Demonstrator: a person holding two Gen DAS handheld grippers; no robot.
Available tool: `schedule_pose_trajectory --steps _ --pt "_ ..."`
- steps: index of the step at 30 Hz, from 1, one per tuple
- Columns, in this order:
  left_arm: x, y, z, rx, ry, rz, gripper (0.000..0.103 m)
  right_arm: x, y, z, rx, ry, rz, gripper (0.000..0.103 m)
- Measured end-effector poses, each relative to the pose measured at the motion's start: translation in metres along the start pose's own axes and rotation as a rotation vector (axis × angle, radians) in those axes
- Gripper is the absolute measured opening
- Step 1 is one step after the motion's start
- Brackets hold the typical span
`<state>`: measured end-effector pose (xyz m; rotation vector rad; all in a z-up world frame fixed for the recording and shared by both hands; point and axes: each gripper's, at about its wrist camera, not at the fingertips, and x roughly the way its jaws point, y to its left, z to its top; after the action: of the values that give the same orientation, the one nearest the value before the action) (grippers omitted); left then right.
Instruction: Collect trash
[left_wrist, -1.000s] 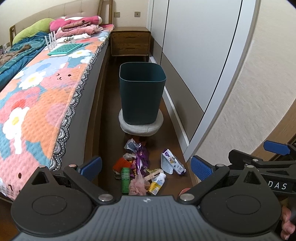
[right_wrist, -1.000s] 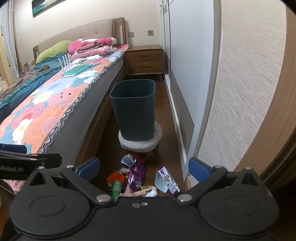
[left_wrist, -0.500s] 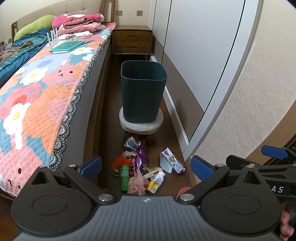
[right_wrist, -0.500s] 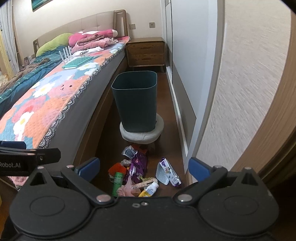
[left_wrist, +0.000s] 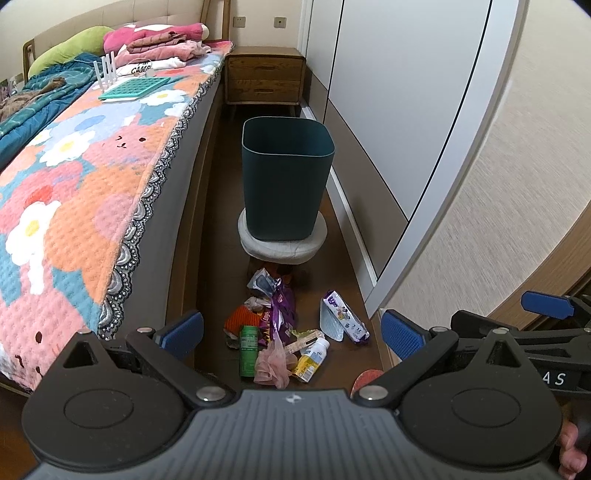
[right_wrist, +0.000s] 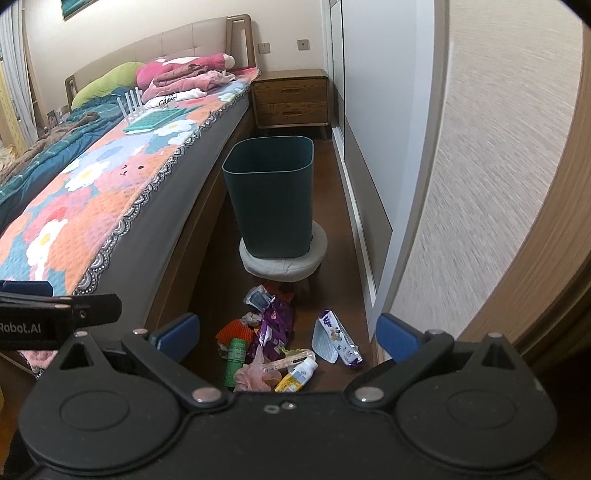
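Note:
A dark green trash bin (left_wrist: 286, 177) (right_wrist: 271, 199) stands on a low round stool (left_wrist: 282, 245) (right_wrist: 282, 260). A pile of trash lies on the brown floor in front of it: a green can (left_wrist: 248, 349) (right_wrist: 233, 360), a purple snack bag (left_wrist: 280, 308) (right_wrist: 273, 326), a small white and yellow bottle (left_wrist: 310, 360) (right_wrist: 297, 374), a pink mesh puff (left_wrist: 273, 363) (right_wrist: 253, 374), a purple and white pack (left_wrist: 341, 319) (right_wrist: 334, 341). My left gripper (left_wrist: 291, 330) and my right gripper (right_wrist: 288, 330) are both open and empty, held above the pile.
A bed (left_wrist: 81, 177) with a flowered blanket runs along the left. A white wardrobe (left_wrist: 399, 110) runs along the right. A wooden nightstand (left_wrist: 264, 79) stands at the far end. The right gripper shows at the right edge of the left wrist view (left_wrist: 546, 310).
Both grippers have moved forward and a little higher, so the trash pile shows more fully. Both stay open.

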<state>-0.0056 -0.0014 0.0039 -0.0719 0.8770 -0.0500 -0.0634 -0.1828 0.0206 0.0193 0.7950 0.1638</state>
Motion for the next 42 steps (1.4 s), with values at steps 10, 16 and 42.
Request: schedule_pose_trajectory --steps 10,16,42 --pt "0.004 0.000 0.002 0.000 0.009 0.000 0.103 0.001 -0.002 0.002 0.004 0.004 0.004 0.102" --pt "0.007 0.000 0.003 0.002 0.012 -0.005 0.103 0.004 -0.004 0.002 0.009 0.009 0.006 0.102" --pt "0.228 0.029 0.095 0.047 0.168 0.043 0.103 0.217 -0.025 0.064 -0.071 0.197 0.049 0.099"
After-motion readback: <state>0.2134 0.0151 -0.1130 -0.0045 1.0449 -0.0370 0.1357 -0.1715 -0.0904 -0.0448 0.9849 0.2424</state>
